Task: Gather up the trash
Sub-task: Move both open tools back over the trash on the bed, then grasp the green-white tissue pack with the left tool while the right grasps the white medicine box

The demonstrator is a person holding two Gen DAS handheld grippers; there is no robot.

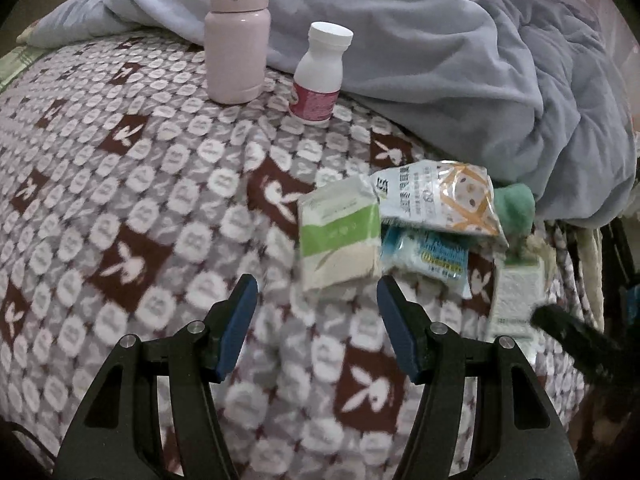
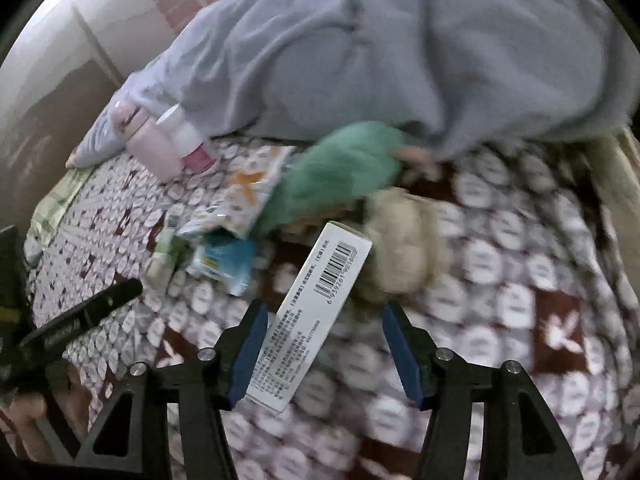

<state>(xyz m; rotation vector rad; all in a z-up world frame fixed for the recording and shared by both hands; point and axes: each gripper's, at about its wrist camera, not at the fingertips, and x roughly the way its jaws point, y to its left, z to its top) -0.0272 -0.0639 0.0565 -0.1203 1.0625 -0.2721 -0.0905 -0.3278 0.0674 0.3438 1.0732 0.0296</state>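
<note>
Trash scattered on the bed, nothing visibly collected yet.

The left claw (image 1: 316, 316) hovers wide and empty near the green-and-beige tissue pack (image 1: 340, 240), which lies beside the crumpled printed plastic wrappers (image 1: 436, 200). The right claw (image 2: 324, 344) stands part open around the long white barcoded cardboard box (image 2: 308, 320); its left pad touches the box, the other is clear. No bin shows; every piece awaits picking off the patterned blanket (image 1: 120, 200).

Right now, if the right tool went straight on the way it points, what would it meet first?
Most likely the white barcoded box, which already lies between the open right tool fingers, close by one pad. Past it sits a beige fuzzy lump; depth is unclear.
</note>
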